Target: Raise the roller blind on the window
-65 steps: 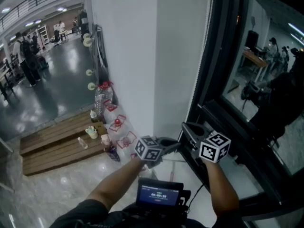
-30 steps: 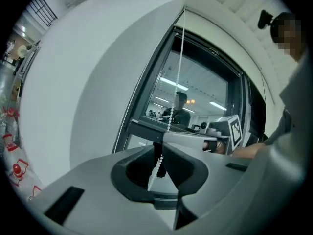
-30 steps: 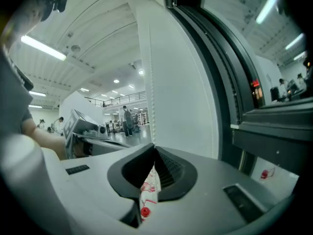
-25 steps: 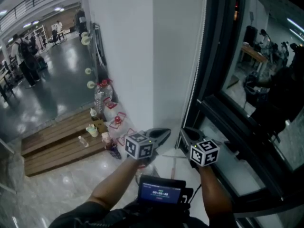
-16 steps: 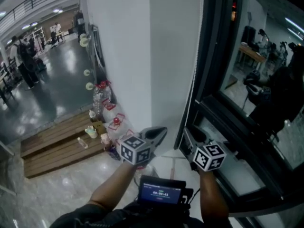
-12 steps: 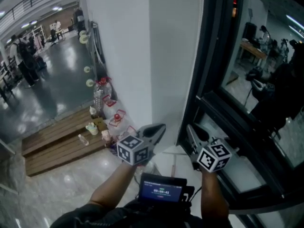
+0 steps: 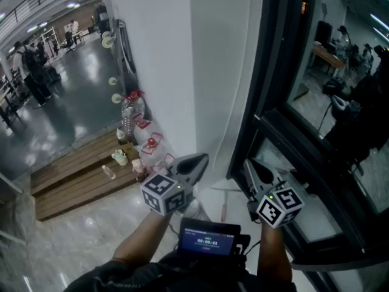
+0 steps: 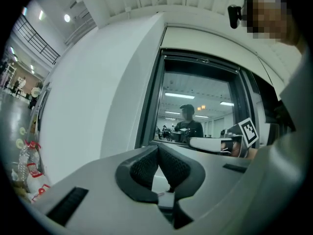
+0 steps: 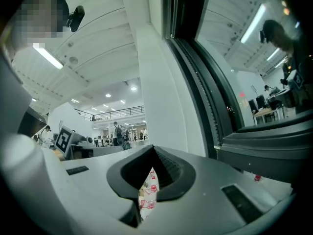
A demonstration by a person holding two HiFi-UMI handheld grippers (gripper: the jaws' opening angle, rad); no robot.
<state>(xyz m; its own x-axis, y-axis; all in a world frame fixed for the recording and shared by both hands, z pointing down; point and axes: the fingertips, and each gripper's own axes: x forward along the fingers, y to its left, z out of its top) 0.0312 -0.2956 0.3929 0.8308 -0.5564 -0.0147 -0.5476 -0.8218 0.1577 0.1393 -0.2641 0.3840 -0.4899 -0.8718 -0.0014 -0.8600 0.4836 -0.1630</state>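
Both grippers point level at the window (image 7: 331,96), held side by side just short of its black frame (image 7: 276,72). The left gripper (image 7: 201,160) is in front of the white wall (image 7: 161,66), near the wall's corner. Its claw is pressed together at the tips and nothing shows between them (image 8: 157,151). The right gripper (image 7: 248,163) is close to the frame's lower left corner. Its claw has just been closing and the tips now meet (image 9: 152,153), with only a thin slit behind them. Through that slit show white packs with red print far off on the floor, and no thing is pinched. A bead chain (image 9: 201,87) hangs along the frame, right of that claw and apart from it. The glass is bare as far as it shows, mirroring ceiling lights. A thin strip (image 8: 198,60) runs along the top of the opening, but I cannot tell if it is the blind. Far left, wooden pallets (image 7: 76,178) lie on the floor with bottles (image 7: 129,111) beside the wall. A small screen (image 7: 206,240) sits at the person's chest
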